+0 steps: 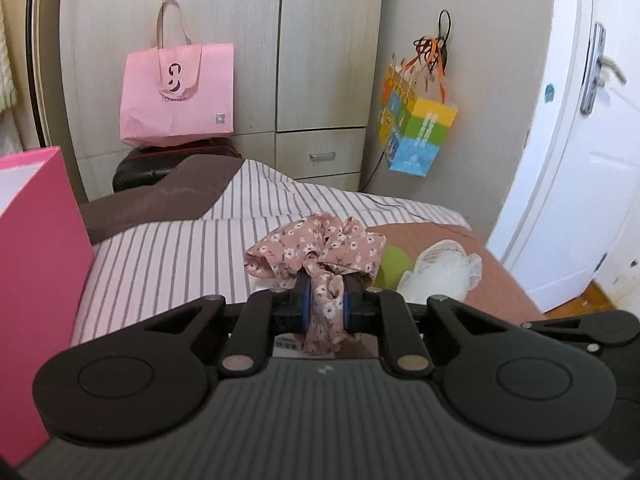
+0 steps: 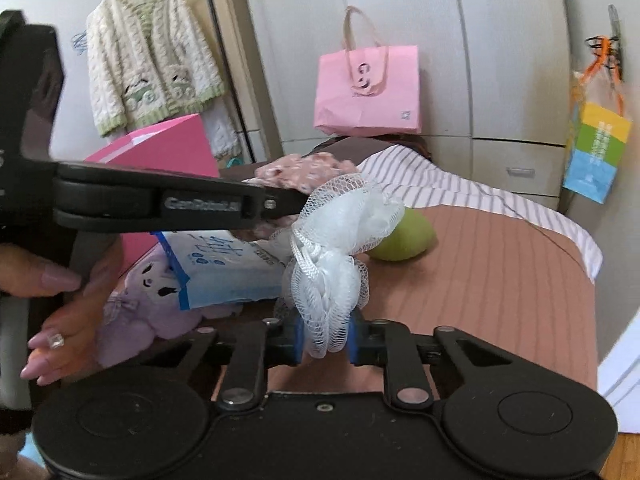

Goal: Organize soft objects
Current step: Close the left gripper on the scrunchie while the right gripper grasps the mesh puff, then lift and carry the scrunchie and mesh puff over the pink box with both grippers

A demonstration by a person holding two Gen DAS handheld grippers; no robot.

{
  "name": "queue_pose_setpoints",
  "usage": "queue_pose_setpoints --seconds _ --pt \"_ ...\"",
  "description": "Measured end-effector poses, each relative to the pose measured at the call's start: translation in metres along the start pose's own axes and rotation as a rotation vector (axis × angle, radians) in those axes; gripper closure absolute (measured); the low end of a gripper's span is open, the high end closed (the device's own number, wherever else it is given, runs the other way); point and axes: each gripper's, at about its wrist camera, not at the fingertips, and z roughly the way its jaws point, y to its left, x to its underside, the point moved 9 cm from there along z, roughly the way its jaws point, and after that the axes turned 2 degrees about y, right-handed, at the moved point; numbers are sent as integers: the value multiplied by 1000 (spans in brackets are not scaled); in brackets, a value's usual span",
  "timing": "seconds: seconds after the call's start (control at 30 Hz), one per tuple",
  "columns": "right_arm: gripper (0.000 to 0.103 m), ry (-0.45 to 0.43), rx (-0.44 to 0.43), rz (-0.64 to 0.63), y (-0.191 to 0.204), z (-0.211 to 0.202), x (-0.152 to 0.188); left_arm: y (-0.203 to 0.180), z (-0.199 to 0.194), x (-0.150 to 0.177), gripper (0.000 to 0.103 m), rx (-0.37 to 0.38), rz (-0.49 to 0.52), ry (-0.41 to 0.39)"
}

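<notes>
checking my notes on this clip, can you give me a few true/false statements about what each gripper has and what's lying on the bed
1. The left gripper is shut on the floral scrunchie. True.
2. The right gripper is open with nothing in it. False: it is shut on the white mesh bath pouf.
3. A green ball lies on the bed behind the pouf. True.
4. The pink paper bag lies flat on the bed. False: it hangs upright against the wardrobe.
5. A purple plush toy lies beside a blue and white packet. True.
</notes>
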Motion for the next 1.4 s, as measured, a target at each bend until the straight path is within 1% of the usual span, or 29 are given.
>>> queue_pose_setpoints --seconds 0.3,0.37,0.4,0.5,0.63,0.87,1.0,1.07,1.2,1.23,1.3,1.4 --pt "82 -24 52 -22 16 -23 5 8 -48 10 90 24 -86 -78" --pt "82 -45 80 -10 17 -27 2 9 -59 12 90 -13 -74 -114" --pt "82 -55 80 -2 19 -29 1 9 -65 13 90 -24 -72 -125" --pt "82 -62 78 13 26 -34 4 11 -81 17 90 -11 -77 -134" --pt "82 -50 107 26 32 -40 12 15 -101 24 90 -2 -74 -144" --pt "82 -35 129 24 40 -60 23 14 -129 45 90 38 -55 -127" --pt "82 -15 145 10 46 -74 31 16 -149 60 90 32 -12 -130" --pt "82 -1 140 3 51 -79 36 17 -161 69 90 30 13 -131" --pt "82 22 104 -5 68 -87 46 26 -180 87 90 7 51 -100" --pt "82 26 96 3 72 -90 49 29 -183 91 90 -13 57 -93" --pt "81 35 70 9 80 -95 54 36 -188 98 90 -47 59 -80" --pt "81 53 59 15 88 -101 60 45 -195 106 90 -53 38 -62"
